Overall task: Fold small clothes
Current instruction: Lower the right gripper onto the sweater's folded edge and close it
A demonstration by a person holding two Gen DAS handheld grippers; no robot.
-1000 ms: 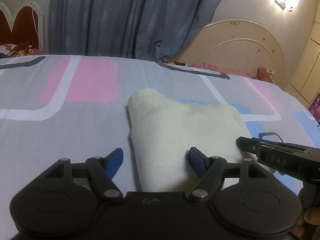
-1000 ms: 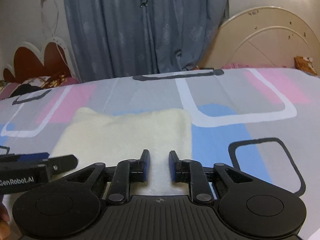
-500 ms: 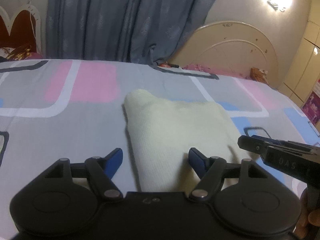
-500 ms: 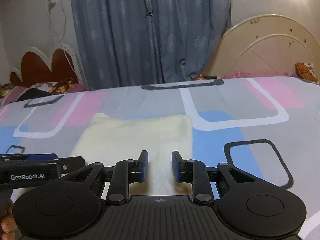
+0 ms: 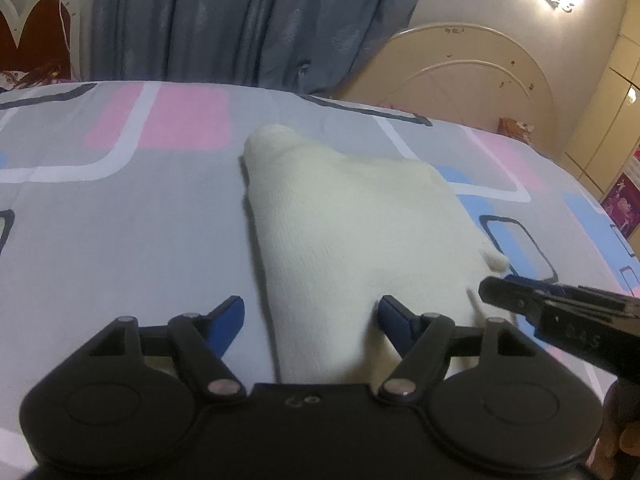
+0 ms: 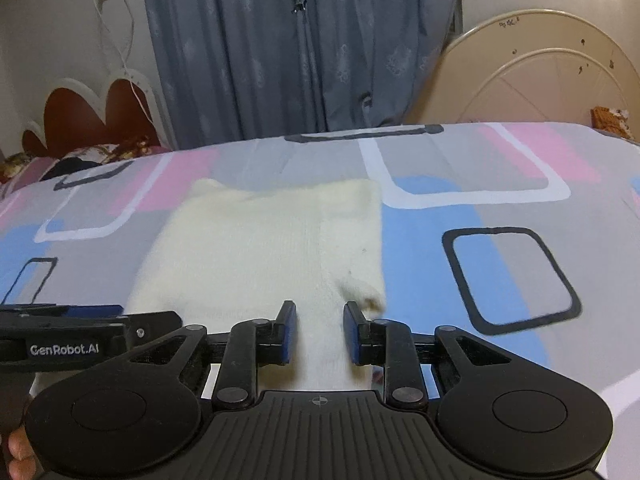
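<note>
Both tools parted over the near edge

Left tool (image 5: 310, 316) and right tool (image 6: 319, 332) hold nothing; cloth (image 6: 272, 248) on bed (image 6: 500, 184) looks soft, limp; pinch near corners.

**Cream knit garment lay folded on the bed**

The cream knit garment (image 6: 260, 248) lay flat in a roughly rectangular fold on the patterned bedsheet (image 6: 500, 280), mid-bed, toward the near edge. A small rumpled corner stuck out at its near right side.

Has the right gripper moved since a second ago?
Yes. The right gripper backed away and rose: the cream garment and blue curtain sit farther off.
</note>
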